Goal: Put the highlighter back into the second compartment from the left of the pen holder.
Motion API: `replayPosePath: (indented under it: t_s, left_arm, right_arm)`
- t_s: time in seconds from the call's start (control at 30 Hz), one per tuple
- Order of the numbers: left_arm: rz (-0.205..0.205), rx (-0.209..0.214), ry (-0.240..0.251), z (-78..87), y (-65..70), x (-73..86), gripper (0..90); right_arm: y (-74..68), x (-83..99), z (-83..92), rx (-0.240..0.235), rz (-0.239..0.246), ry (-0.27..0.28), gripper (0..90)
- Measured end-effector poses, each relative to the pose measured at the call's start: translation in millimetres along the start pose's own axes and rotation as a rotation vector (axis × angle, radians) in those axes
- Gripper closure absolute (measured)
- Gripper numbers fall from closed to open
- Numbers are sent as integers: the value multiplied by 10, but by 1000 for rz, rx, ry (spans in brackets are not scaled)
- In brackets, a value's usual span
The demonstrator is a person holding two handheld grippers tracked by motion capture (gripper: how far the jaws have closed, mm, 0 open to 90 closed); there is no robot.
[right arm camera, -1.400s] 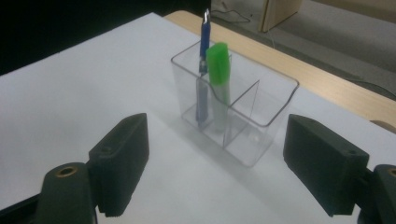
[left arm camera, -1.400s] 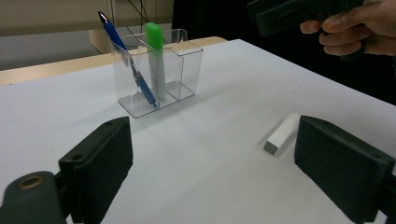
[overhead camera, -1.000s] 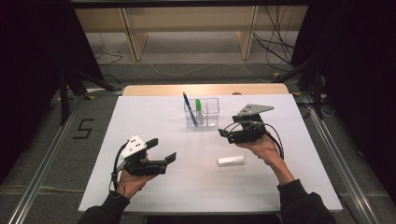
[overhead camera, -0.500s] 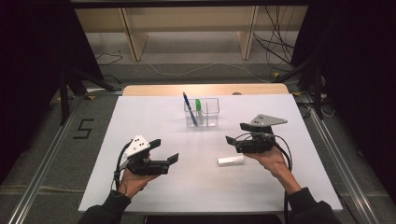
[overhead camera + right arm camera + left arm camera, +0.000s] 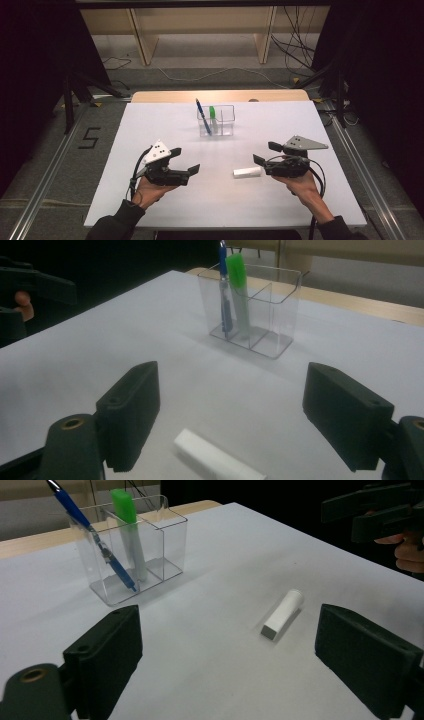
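Note:
A white stick (image 5: pixel 247 172) lies flat on the white table (image 5: pixel 150 125), between my two grippers. My right gripper (image 5: pixel 266 153) is open just to its right, and the stick (image 5: pixel 215 460) lies low between its jaws without touching them. My left gripper (image 5: pixel 185 160) is open farther left, pointing across the table at the stick (image 5: pixel 282 614). A clear divided holder (image 5: pixel 226 120) stands mid-table at the back. A blue pen (image 5: pixel 202 116) leans in one of its compartments and a green-capped marker (image 5: pixel 212 114) stands beside it.
A wooden strip (image 5: pixel 220 95) edges the table's far side, with shelving and cables on the floor beyond. Metal rails (image 5: pixel 45 185) run along both sides of the table. A "5" (image 5: pixel 89 137) is marked on the floor at the left.
My right gripper has come back from beside the holder toward the near edge and now sits next to the white stick. The left gripper has barely shifted.

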State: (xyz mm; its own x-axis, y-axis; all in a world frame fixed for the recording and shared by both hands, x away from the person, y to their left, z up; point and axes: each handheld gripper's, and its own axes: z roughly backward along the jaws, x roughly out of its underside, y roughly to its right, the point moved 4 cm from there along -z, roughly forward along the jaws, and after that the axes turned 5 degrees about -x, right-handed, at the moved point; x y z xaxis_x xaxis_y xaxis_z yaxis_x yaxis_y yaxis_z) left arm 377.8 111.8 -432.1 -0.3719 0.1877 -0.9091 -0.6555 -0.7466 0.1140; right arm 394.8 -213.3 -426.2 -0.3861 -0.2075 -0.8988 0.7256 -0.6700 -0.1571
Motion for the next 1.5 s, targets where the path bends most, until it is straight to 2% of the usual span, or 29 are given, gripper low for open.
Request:
replayPosePath:
  t_s: [0.2, 0.4, 0.6, 0.77, 1.1, 1.3, 1.5]
  left_arm:
    - [-19, 28, -38, -91, 49, -56, 112]
    - [-26, 35, -68, -150, 49, -98, 114]
    - [-41, 46, -102, -237, 107, -133, 116]
    - [-62, 64, -121, -288, 180, -169, 117]
    - [-75, 81, -175, -418, 238, -182, 118]
    - [-103, 89, -214, -498, 280, -225, 119]
    - [-104, 94, -239, -572, 304, -247, 120]
  right_arm:
    - [-21, 85, 76, -3, -18, 12, 234]
    - [-48, 139, 118, -19, -25, 25, 226]
    - [-54, 180, 164, -27, -34, 48, 223]
    - [-52, 223, 204, -19, -40, 58, 216]
    - [-66, 289, 276, -8, -55, 62, 207]
    - [-67, 331, 290, -1, -56, 57, 207]
    - [-74, 350, 313, 4, -51, 57, 206]
